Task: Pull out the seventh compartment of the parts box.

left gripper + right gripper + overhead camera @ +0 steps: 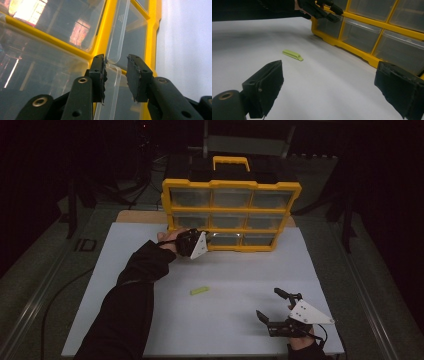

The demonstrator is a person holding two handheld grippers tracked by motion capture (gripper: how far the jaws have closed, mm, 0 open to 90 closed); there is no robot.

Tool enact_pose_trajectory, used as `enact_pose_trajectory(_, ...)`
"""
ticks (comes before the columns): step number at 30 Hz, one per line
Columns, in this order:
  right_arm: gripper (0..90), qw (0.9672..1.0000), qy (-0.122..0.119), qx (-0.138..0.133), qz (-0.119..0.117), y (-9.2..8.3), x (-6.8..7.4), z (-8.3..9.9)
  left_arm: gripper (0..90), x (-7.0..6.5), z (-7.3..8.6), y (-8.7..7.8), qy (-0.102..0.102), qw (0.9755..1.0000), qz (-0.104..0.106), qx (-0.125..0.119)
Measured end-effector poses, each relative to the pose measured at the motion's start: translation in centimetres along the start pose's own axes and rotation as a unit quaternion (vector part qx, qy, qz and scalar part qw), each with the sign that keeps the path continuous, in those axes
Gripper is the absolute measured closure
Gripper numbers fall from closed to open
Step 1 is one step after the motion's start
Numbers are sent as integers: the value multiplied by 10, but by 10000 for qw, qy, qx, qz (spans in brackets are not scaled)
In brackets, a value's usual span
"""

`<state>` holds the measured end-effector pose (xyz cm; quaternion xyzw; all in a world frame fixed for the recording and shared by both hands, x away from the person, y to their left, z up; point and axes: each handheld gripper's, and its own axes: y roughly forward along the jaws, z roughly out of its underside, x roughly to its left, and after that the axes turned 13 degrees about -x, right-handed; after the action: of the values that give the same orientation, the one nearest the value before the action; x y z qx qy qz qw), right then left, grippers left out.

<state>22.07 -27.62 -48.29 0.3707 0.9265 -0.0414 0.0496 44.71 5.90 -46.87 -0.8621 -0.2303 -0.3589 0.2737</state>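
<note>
- As we look down from the high view, a yellow organizer (231,215) with nine clear drawers stands upright at the far edge of a white table (150,320).
- Our left gripper (196,244) reaches to the bottom-left drawer (186,235), which sits in the lowest row at the cabinet's left end.
- Along the left gripper view, the black jaws stand partly open, with the drawer's clear pull tab (111,85) between them.
- One pad (102,75) touches the tab; the other pad (133,75) stands just apart, so nothing is clamped yet.
- We judge the tab to be thin, stiff, smooth plastic: light, slippery, and liable to crack if squeezed hard.
- The best hold seems to be the tab's lip, pinched squarely and pulled straight out so the drawer slides without jamming.
- The cabinet looks light enough to shift if the drawer sticks.
- Our right gripper (272,312) hangs low over the near right of the table, jaws wide apart and empty.
- A small lime-green piece (198,291) lies flat mid-table, well apart from both grippers.
- The left gripper view alone reveals the pad-to-tab contact, which the high view hides behind the hand.
- The right gripper view gives a low side look at the green piece (292,54) and the left gripper (329,11) at the cabinet.
</note>
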Motion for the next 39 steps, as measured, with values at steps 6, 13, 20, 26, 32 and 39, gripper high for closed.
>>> enact_pose_trajectory(6,85,10000,0,5,-2,0,0,0,681,-1,-4,1,151,9997,-3,188)
enact_pose_trajectory(13,85,10000,-9,-7,-15,-1,1,-2,680,-3,-4,2,443,9986,27,276)
enact_pose_trajectory(20,85,10000,7,-7,-14,-1,1,-1,713,-1,-1,4,264,9986,94,440)
enact_pose_trajectory(26,85,10000,19,13,-16,0,0,0,723,0,-5,5,259,9978,150,599)
enact_pose_trajectory(32,85,10000,27,16,-14,0,0,0,725,1,-10,3,152,9974,249,654)
enact_pose_trajectory(39,85,10000,-16,-35,54,-1,-1,-1,725,-4,-17,-3,67,9973,318,662)
